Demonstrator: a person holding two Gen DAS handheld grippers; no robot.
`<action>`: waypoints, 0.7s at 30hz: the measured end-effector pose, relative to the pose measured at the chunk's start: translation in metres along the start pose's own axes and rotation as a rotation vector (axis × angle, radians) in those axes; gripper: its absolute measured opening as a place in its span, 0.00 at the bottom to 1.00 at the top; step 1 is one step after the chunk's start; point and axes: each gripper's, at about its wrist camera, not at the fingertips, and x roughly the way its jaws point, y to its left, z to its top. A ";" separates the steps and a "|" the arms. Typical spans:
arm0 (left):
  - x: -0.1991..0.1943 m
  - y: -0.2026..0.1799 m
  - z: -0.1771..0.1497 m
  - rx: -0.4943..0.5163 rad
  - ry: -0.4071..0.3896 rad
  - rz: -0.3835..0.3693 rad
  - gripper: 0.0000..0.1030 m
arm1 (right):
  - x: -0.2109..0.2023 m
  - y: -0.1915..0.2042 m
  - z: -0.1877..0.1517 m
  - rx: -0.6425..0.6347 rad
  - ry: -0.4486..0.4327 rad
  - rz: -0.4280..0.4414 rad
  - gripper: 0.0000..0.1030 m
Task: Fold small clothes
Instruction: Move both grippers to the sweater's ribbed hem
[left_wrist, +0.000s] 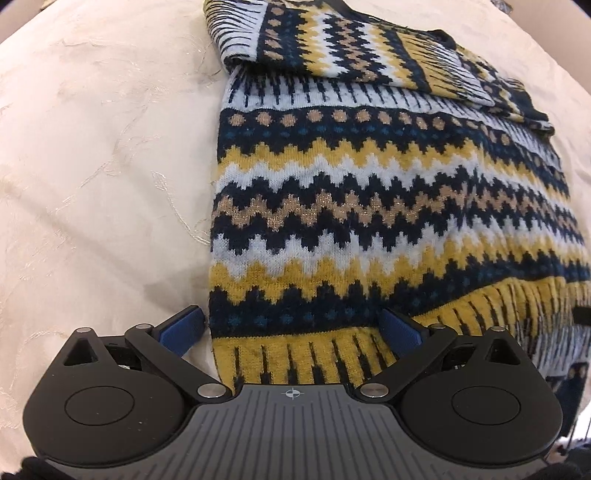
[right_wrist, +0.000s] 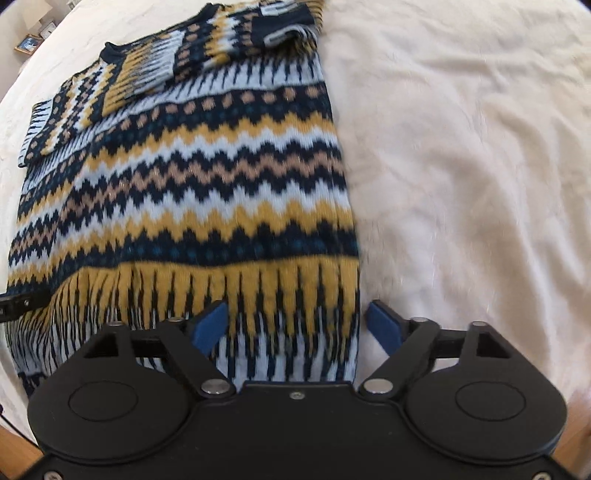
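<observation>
A knitted sweater (left_wrist: 369, 206) with navy, yellow, tan and pale blue zigzag bands lies flat on a cream bedspread (left_wrist: 103, 166); both sleeves are folded across its chest at the far end. My left gripper (left_wrist: 291, 325) is open, its blue fingers straddling the sweater's near left hem corner. In the right wrist view the sweater (right_wrist: 192, 192) fills the left half. My right gripper (right_wrist: 295, 321) is open, its fingers straddling the near right hem corner, low over the fabric.
The cream bedspread (right_wrist: 461, 166) spreads wide on the outer side of each gripper. A picture frame (right_wrist: 27, 43) stands far off at the upper left. Wooden floor (right_wrist: 14, 458) shows at the lower corners.
</observation>
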 end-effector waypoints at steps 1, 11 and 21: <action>0.003 -0.002 0.001 -0.006 -0.006 0.007 1.00 | 0.002 -0.001 -0.002 0.005 0.007 0.004 0.89; 0.004 -0.012 -0.018 0.002 -0.106 0.034 1.00 | 0.022 -0.021 -0.021 0.080 0.030 0.061 1.00; -0.055 0.002 -0.061 -0.050 -0.146 0.005 0.76 | 0.001 -0.050 -0.068 0.060 -0.014 0.195 1.00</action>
